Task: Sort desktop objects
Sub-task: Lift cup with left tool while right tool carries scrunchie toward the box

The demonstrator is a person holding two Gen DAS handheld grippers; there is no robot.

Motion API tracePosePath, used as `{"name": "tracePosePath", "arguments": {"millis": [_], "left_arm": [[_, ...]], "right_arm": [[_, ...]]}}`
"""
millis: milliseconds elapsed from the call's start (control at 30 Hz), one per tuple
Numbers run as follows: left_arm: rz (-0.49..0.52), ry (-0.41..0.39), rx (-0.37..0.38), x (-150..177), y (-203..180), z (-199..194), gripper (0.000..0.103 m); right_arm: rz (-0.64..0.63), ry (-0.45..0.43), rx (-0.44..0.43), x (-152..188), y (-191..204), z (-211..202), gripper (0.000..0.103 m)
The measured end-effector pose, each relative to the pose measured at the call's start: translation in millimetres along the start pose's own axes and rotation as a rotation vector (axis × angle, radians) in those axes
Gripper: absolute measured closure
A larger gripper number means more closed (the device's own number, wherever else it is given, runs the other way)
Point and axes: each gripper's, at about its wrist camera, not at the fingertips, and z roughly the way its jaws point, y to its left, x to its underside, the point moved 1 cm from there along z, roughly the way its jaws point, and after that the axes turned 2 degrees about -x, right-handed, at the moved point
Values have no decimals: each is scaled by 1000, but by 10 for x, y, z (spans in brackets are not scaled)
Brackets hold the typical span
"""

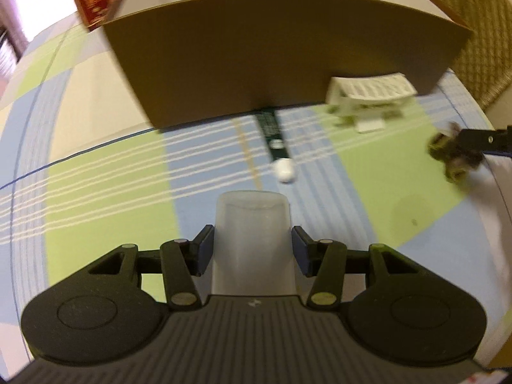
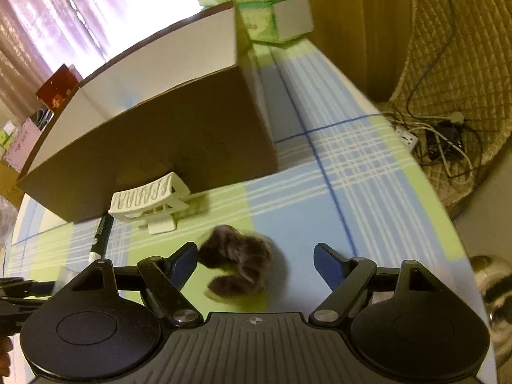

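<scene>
My left gripper (image 1: 252, 249) has its fingers (image 1: 203, 249) pressed in on both sides of a frosted plastic cup (image 1: 252, 230), which sticks out forward between them, its closed end pointing away from me. Past the cup's end, on the checked cloth of the table (image 1: 96, 198), lies a green marker (image 1: 272, 134) with a white cap (image 1: 284, 170), its far end reaching the foot of a big cardboard box (image 1: 272, 64) that fills the view ahead of my fingers. Ahead and to the right of them a white hair claw clip (image 1: 368, 96) sits against the box's lower corner. My right gripper (image 2: 254, 262) has its fingers (image 2: 184, 260) spread wide, and a dark fluffy scrunchie (image 2: 240, 265) sits between them, blurred, nearer the left finger and just about touching it; I cannot tell whether it rests on the cloth or hangs just above it. From this side the clip (image 2: 147, 201) lies ahead and to the left of my right fingers, the marker (image 2: 100, 236) further left, both against the box (image 2: 153, 134). Beyond the box stand stacked green tissue packs (image 2: 256, 9), and off the table's right edge a tangle of cables (image 2: 438, 134) lies by a quilted cushion (image 2: 464, 48).
</scene>
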Motion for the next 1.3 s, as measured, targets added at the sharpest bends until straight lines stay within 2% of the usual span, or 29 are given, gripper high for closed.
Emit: {"name": "tracePosePath", "arguments": {"millis": [33, 100, 333, 433, 767, 1000, 1167, 1300], "left_arm": [[-12, 0, -6, -1, 46, -2, 57], [-33, 0, -22, -2, 114, -3, 57], [-77, -6, -31, 11, 261, -9, 56], [-77, -4, -37, 13, 249, 17, 56], [-56, -16, -35, 30, 222, 32, 56], [-17, -26, 0, 89, 154, -8, 56], [-17, -25, 39, 130, 121, -72, 56], [-12, -57, 58, 107, 116, -218, 56]], "right_arm": [[-19, 4, 0, 0, 37, 40, 40], [-49, 20, -6, 13, 121, 117, 48], [-164, 40, 38, 131, 322, 234, 58], [-174, 39, 40, 149, 336, 248, 65], [-200, 34, 45, 211, 378, 229, 73], [-198, 53, 29, 285, 384, 161, 86], [-199, 83, 6, 378, 410, 69, 88], [-211, 90, -28, 428, 484, -53, 89]]}}
